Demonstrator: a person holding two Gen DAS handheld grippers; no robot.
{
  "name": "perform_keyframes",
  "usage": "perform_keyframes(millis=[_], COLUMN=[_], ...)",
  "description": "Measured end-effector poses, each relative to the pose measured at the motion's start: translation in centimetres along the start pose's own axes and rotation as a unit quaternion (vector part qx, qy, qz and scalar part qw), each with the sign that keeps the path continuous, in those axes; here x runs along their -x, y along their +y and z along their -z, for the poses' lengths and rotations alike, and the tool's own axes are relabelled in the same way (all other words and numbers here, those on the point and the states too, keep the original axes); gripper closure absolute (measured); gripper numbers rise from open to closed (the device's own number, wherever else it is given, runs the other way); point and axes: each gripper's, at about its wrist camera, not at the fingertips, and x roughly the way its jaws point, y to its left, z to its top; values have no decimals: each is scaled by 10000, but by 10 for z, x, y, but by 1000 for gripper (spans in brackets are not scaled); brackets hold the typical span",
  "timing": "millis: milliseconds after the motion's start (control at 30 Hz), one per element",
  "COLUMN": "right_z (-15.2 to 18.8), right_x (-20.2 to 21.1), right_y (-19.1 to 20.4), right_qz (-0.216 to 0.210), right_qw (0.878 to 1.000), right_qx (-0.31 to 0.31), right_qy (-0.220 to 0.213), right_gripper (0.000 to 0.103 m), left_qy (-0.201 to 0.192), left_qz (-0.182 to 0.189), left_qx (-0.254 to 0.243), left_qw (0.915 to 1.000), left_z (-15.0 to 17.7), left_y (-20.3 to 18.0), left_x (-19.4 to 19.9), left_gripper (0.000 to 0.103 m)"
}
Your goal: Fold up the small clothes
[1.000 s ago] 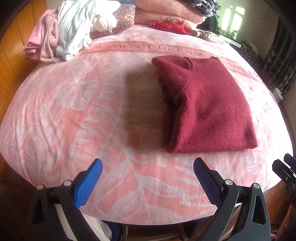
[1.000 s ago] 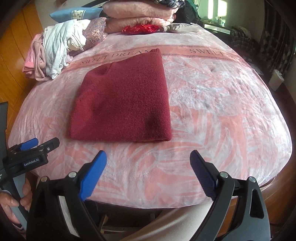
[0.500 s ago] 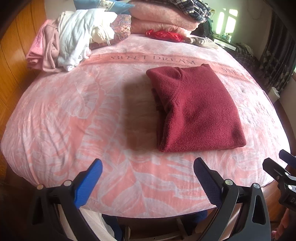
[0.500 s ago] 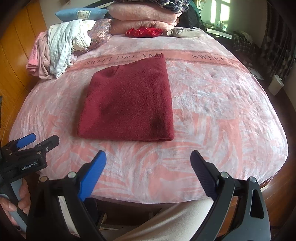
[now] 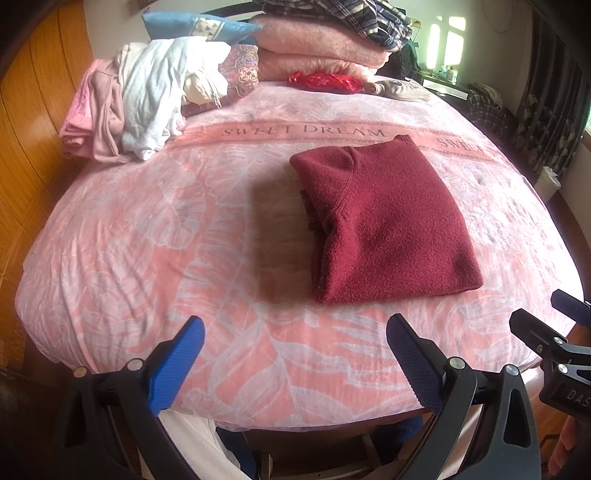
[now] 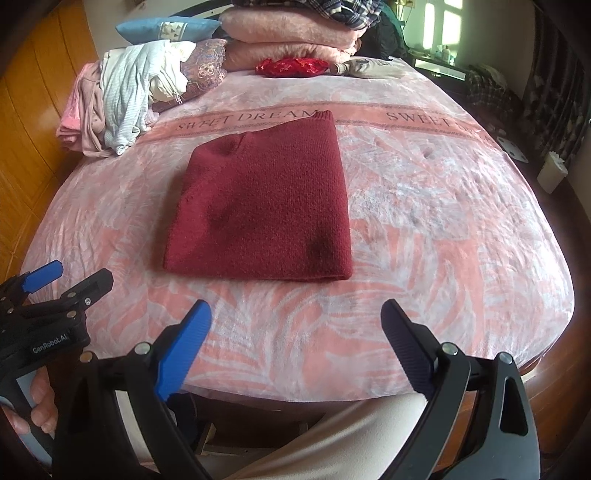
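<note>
A dark red knitted sweater (image 5: 384, 225) lies folded into a rectangle on the pink blanket (image 5: 166, 236) in the middle of the bed; it also shows in the right wrist view (image 6: 266, 206). My left gripper (image 5: 295, 354) is open and empty, held back over the bed's near edge, apart from the sweater. My right gripper (image 6: 295, 339) is open and empty, also at the near edge, short of the sweater. Each gripper shows at the edge of the other's view.
A heap of unfolded light clothes (image 5: 147, 110) lies at the far left of the bed. Folded pink blankets (image 5: 317, 51), a blue pillow (image 5: 192, 26) and a red pouch (image 5: 325, 79) sit at the far end. Wooden panelling runs along the left side.
Both grippers have drawn back and risen, so the sweater and bed look farther away. The sweater has not moved. Both grippers stay open.
</note>
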Motion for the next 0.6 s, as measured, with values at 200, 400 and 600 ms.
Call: perform_keyframes(millis=[200,400,600], right_z=[1,2,2], right_x=[-1,-5,-7], right_y=[0,-1,-1], right_qz=[-33,-54,-79], right_qw=[10000,10000,9999], right_qx=[6,-6,17], right_qy=[7,51,68], right_gripper=[10,10,10], left_qy=[36,102,132], left_qz=[-34,-92,-124], left_qx=[-18,-70,-94], left_qw=[10000,9999,9998], left_z=[1,1,1], left_y=[-2,-3,-4], left_x=[0,-5,-8], left_gripper=[4,4,4])
